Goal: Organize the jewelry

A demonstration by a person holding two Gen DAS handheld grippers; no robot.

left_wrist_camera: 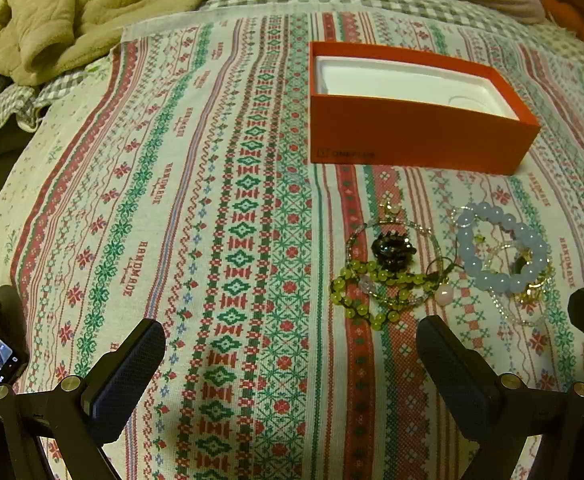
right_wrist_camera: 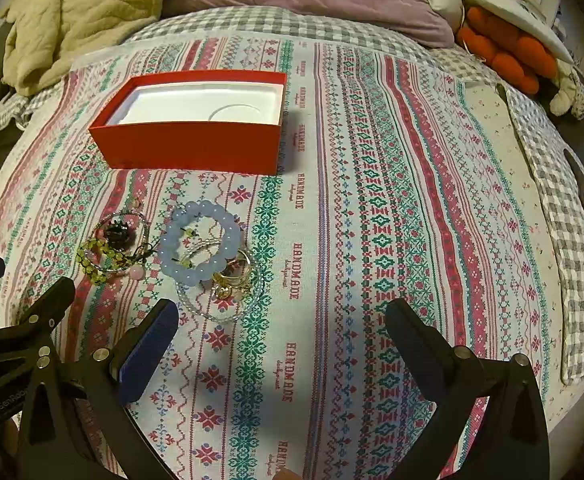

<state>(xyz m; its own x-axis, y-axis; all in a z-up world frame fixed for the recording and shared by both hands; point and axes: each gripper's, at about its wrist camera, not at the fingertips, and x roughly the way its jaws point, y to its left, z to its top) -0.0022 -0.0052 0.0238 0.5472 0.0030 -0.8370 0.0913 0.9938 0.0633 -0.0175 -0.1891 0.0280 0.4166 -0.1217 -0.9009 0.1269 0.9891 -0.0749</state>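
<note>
Here both grippers point(left_wrist_camera: 292, 344) point(right_wrist_camera: 281, 320) hover level, jaws wide, over bedspread point(right_wrist_camera: 372, 200).

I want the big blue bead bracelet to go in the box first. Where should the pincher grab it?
Pinch the blue bead bracelet across its far bead arc, nearest the red box, coming straight down. It lies flat as an open ring, and that side looks free; the near side touches the gold jewelry.
</note>
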